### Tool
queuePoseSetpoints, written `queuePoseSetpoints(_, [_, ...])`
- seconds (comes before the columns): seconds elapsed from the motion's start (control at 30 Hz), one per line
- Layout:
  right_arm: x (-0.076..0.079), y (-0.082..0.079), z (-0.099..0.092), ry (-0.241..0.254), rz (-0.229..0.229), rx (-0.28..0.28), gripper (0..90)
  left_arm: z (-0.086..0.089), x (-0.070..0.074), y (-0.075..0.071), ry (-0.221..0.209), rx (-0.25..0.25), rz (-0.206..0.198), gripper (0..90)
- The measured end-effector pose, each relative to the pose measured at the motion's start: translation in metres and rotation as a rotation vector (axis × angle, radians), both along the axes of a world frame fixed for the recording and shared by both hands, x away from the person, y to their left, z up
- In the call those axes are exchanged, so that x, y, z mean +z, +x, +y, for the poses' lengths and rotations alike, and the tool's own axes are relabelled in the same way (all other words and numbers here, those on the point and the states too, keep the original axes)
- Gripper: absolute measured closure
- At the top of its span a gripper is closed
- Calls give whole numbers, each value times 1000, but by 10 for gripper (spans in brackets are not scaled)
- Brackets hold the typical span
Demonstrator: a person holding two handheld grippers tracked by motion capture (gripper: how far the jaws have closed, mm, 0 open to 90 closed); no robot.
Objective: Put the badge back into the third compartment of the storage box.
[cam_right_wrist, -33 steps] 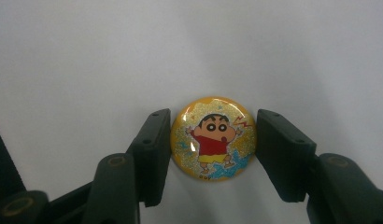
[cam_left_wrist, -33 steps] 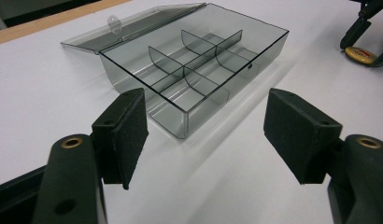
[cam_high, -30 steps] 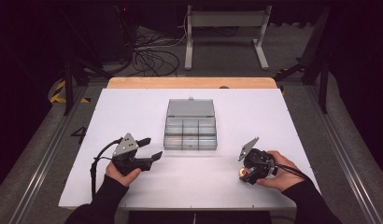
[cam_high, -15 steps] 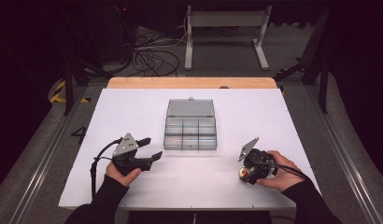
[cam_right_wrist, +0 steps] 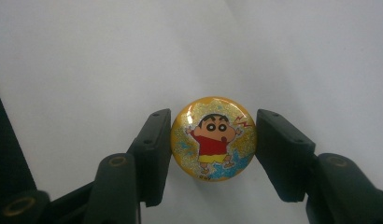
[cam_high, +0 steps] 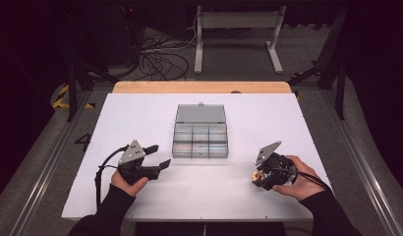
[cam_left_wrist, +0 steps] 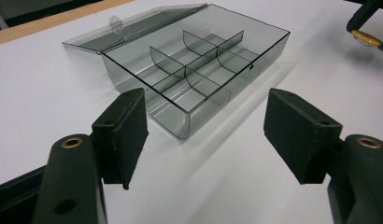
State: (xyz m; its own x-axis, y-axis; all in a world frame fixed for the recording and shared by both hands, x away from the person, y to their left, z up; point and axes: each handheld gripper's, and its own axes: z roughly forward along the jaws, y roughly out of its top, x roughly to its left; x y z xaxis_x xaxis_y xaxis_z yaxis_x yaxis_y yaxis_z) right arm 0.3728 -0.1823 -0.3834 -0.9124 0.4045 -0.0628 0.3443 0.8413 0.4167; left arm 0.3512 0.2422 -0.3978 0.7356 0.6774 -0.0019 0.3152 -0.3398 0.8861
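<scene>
A clear grey compartment box (cam_high: 200,140) lies mid-table with its lid (cam_high: 200,113) folded flat behind it; its several cells look empty (cam_left_wrist: 199,70). My left gripper (cam_high: 161,155) rests on the table left of the box, its jaws open and aimed at the box's near corner (cam_left_wrist: 206,135), nothing between them. My right gripper (cam_high: 257,175) is held at the right, tilted downward, shut on a round yellow cartoon badge (cam_right_wrist: 213,144). Both pads (cam_right_wrist: 154,144) touch the badge's rim. The left gripper view catches the badge (cam_left_wrist: 365,38) just above the table.
The white table top (cam_high: 268,123) ends in a wooden strip (cam_high: 199,87) at the far edge. Behind it are cables (cam_high: 160,59) and a metal stand (cam_high: 236,29) on the floor. Each gripper trails a black cable (cam_high: 103,169).
</scene>
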Motion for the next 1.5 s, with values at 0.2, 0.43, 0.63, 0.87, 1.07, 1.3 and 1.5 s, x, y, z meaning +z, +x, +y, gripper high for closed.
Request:
queuePoseSetpoints(0.2, [4,0,-1,25,-17,-6,479,0,0,0,0,0,0,309])
queuePoseSetpoints(0.43, [7,-1,-2,47,-32,-10,479,0,0,0,0,0,-1,308])
queuePoseSetpoints(0.63, [11,0,0,68,-57,-12,479,1,0,0,2,4,-5,307])
queuePoseSetpoints(0.87, [20,2,4,122,-92,-22,479,1,0,-1,-5,13,-10,293])
queuePoseSetpoints(1.07, [29,5,5,161,-111,-45,478,1,0,-1,-8,17,-11,280])
queuePoseSetpoints(1.3, [39,12,8,208,-132,-68,478,0,-1,-1,-12,23,-17,261])
queuePoseSetpoints(1.5, [46,18,13,241,-146,-83,478,1,-2,-1,-13,25,-18,248])
